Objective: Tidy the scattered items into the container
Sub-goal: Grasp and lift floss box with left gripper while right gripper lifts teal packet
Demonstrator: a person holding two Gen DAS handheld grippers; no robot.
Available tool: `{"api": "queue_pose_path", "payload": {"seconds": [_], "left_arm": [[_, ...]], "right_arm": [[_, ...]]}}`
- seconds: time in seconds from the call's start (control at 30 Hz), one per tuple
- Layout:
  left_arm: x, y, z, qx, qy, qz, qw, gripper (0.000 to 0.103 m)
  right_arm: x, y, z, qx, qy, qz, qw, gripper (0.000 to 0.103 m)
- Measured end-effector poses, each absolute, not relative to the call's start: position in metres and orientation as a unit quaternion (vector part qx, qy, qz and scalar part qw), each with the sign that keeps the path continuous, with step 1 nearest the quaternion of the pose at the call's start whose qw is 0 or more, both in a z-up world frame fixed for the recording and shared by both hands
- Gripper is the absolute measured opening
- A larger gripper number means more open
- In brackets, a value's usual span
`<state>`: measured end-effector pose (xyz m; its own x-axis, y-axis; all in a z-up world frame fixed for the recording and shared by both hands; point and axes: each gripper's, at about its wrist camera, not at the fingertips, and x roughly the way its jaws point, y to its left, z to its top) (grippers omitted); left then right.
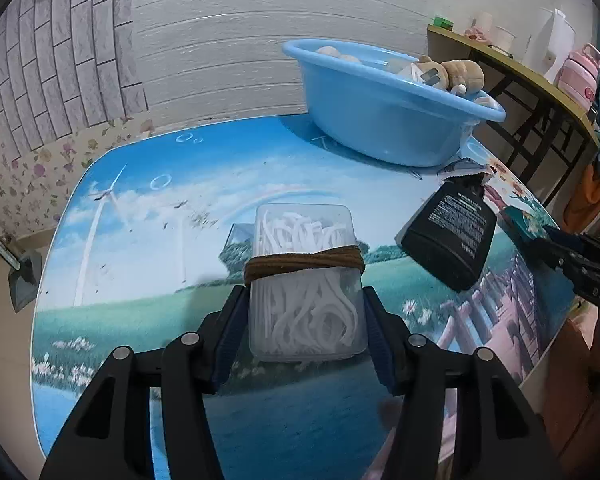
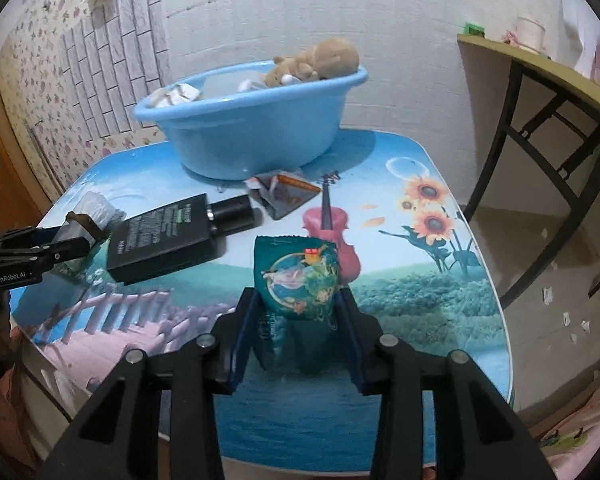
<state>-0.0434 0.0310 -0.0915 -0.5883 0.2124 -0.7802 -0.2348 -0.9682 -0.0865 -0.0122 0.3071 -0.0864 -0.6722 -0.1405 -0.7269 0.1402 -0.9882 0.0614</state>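
the left gripper (image 1: 306, 312) clamps the clear floss-pick box (image 1: 306, 280); the right gripper (image 2: 298, 312) pinches a teal snack packet (image 2: 298, 276). the blue basin (image 2: 256, 128) sits beyond, well apart. the slippery packet could slide free in transit; the black bottle (image 2: 168, 236) remains on the table.

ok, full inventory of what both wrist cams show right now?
basin: 1, light blue, far end of table
plush toy: 1, tan, in basin on top of other items
table: 1, printed landscape top
clear box: 1, white picks inside, brown band around it, between left gripper's pads
black bottle: 1, lying flat mid-table
teal packet: 1, between right gripper's pads
torn sachet: 1, orange and dark, lying beside the basin's base
side shelf: 1, wooden, pink flask and white containers on it
left gripper: 1, black, shut on box
right gripper: 1, black, shut on packet
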Motion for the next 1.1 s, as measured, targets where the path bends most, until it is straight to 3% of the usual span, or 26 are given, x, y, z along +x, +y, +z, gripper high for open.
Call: {"api": "queue_pose_path", "payload": {"seconds": [0.17,0.3,0.4,0.53,0.73,1.1], "left_arm": [[-0.044,0.027,-0.093,-0.440,0.012,0.890,0.117,0.058],[-0.043,0.029,-0.096,-0.437,0.015,0.892,0.113,0.075],[-0.044,0.032,-0.098,-0.434,0.022,0.894,0.112,0.083],[-0.045,0.033,-0.103,-0.429,0.031,0.898,0.097,0.099],[-0.047,0.033,-0.105,-0.426,0.033,0.899,0.095,0.103],[-0.045,0.033,-0.105,-0.423,0.033,0.900,0.097,0.103]], "right_arm": [[-0.022,0.302,-0.088,0.411,0.008,-0.909,0.065,0.046],[-0.023,0.299,-0.095,0.419,0.019,-0.905,0.065,0.050],[-0.021,0.298,-0.096,0.412,0.023,-0.909,0.064,0.061],[-0.022,0.301,-0.101,0.404,0.018,-0.913,0.055,0.083],[-0.024,0.305,-0.105,0.396,0.011,-0.917,0.050,0.103],[-0.023,0.302,-0.106,0.388,0.013,-0.920,0.051,0.103]]}}
